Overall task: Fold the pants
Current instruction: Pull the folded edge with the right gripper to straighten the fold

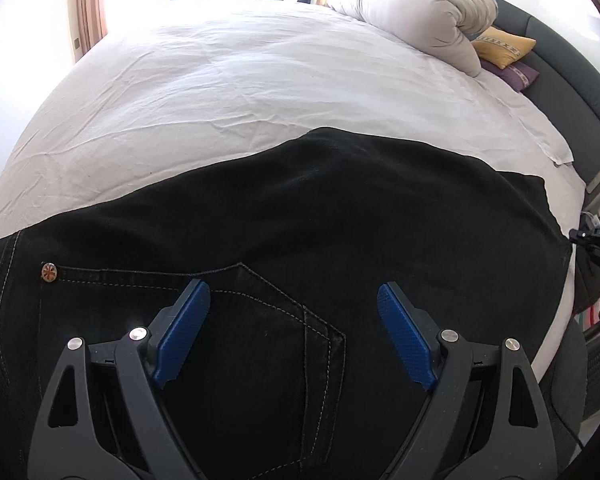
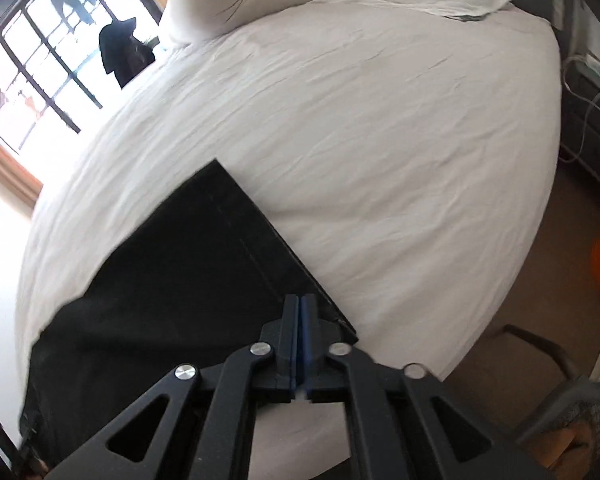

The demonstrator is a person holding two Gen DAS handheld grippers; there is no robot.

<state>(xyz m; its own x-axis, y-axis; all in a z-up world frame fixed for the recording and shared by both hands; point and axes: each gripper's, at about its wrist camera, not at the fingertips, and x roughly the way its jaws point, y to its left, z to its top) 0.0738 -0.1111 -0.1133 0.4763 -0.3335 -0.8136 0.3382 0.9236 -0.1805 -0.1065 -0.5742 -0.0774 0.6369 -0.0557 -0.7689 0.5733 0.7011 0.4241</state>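
Black jeans [image 1: 320, 216] lie flat across the near side of a white bed, with a back pocket and a rivet button [image 1: 49, 272] showing. My left gripper [image 1: 294, 300] is open and empty, hovering over the pocket near the waist. In the right wrist view the leg end of the jeans [image 2: 188, 264] lies on the sheet. My right gripper [image 2: 299, 300] is shut with its pads together at the hem corner; whether cloth is pinched between them cannot be told. The right gripper also shows at the far right edge of the left wrist view [image 1: 594, 244].
The white bed sheet [image 1: 260, 80] spreads beyond the jeans. A rolled duvet [image 1: 420, 12] and yellow and purple pillows [image 1: 504, 46] sit at the headboard. A window [image 2: 32, 64] is at the far side. A chair [image 2: 540, 360] and floor lie at the bed's right.
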